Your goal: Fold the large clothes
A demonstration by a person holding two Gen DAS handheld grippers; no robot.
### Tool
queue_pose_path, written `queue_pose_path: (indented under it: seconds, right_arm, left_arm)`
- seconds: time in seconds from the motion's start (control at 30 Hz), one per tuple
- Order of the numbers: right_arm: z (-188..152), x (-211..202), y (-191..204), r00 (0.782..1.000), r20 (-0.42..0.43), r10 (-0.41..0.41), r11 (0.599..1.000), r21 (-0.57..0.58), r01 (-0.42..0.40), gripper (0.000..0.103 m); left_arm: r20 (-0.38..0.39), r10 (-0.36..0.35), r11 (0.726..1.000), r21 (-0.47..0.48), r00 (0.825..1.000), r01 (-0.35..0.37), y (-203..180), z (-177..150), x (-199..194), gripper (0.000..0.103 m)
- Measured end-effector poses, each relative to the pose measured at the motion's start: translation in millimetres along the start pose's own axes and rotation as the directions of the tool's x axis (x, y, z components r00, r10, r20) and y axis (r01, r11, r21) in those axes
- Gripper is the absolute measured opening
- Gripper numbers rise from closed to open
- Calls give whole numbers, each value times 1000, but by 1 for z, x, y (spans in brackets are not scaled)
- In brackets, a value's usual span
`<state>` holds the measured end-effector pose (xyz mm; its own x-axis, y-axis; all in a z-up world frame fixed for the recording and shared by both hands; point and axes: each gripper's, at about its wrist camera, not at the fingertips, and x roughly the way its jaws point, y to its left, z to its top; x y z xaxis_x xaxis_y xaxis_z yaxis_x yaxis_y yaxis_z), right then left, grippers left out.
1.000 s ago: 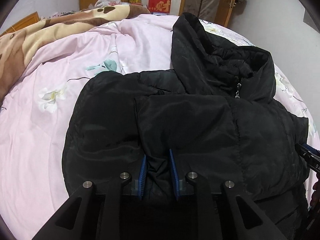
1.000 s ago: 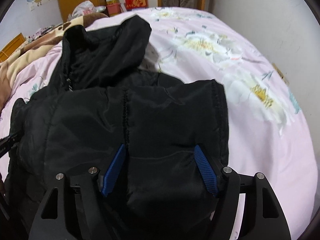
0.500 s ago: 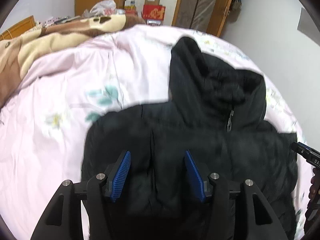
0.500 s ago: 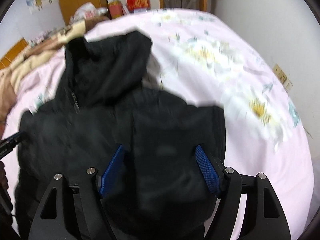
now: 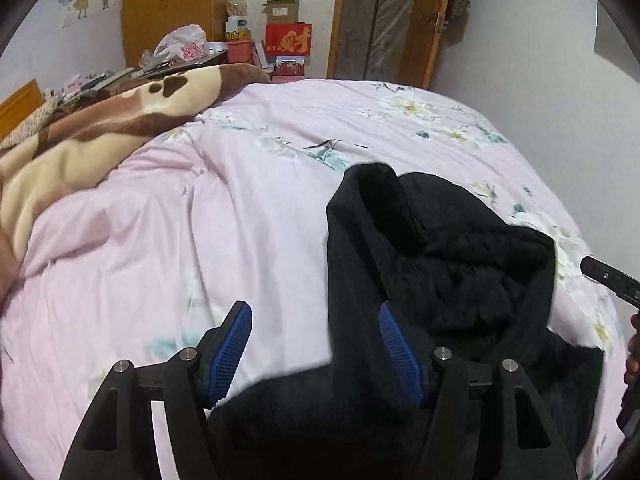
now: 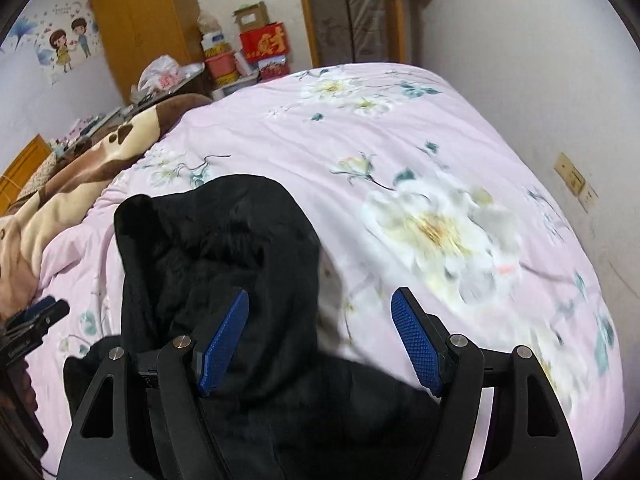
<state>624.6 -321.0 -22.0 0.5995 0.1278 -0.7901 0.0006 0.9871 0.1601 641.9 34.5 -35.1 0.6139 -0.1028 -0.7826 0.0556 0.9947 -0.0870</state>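
- Your left gripper point(image 5: 316, 350) gapes, holding nothing; the jacket point(image 5: 440, 264) lies under its right finger.
- Your right gripper point(image 6: 320, 344) gapes too, jacket beneath its left finger.

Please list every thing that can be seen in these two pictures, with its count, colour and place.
Jacket: one, black, hooded, lying on the near part of the bed, its hood towards the far wall.
Bed cover: one, pink with flowers, covering most of the bed.
Blanket: one, brown and cream, bunched on the left side of the bed.
Wardrobe: one, orange wood, against the far wall.
Red box: one, red with gold character, stacked beyond the bed.
Cardboard box: one, brown, on top of the red box.
Plastic bag: one, white, beside the wardrobe.
Wall sticker: one, cartoon couple, far left wall.
Left gripper: one, black with blue pads, open above the jacket's edge.
Right gripper: one, same colours, open above the jacket.
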Motion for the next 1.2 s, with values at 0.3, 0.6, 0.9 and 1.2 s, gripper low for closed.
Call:
queue_pose_path:
  seconds: [0.3, 0.6, 0.9, 1.2]
  right_arm:
    - [14, 49, 36, 994, -7, -105, 983, -149, 103, 48]
    - [-4, 29, 49, 992, 84, -91, 971, -215, 107, 7]
    - [-38, -37, 58, 984, 177, 7, 957, -286, 45, 6]
    - [-39, -18, 62, 986, 155, -56, 942, -320, 104, 6]
  left_arm:
    - [-46, 42, 995, -85, 998, -46, 0, 45, 71, 64]
    - [18, 82, 996, -43, 997, -81, -8, 30, 52, 0]
    - [67, -48, 996, -69, 997, 53, 6, 11, -2, 0]
    - [6, -182, 966, -186, 983, 180, -16, 33, 32, 60]
